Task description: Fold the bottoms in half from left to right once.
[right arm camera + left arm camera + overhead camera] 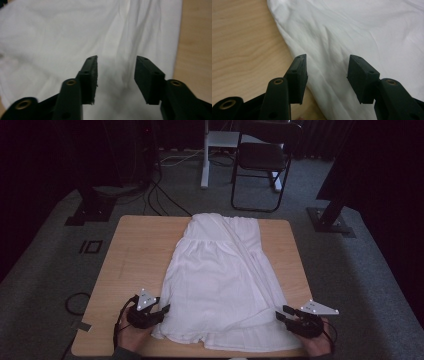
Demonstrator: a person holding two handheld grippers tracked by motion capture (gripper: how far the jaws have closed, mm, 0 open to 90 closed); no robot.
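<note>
Now both hand-held grippers (157,312) (286,316) gape beside white dress (220,280) on table (135,250)

A: How much of the person is visible?

B: Little. The bottom edge of the high view cuts the forearms off just behind the left gripper (159,312) and the right gripper (283,313).

A: And the white dress (222,280)?

B: Its near hem lies folded under, so that edge is hidden. In the right gripper view the cloth (75,37) is blurred. The far chair (262,160) fades into darkness.
</note>
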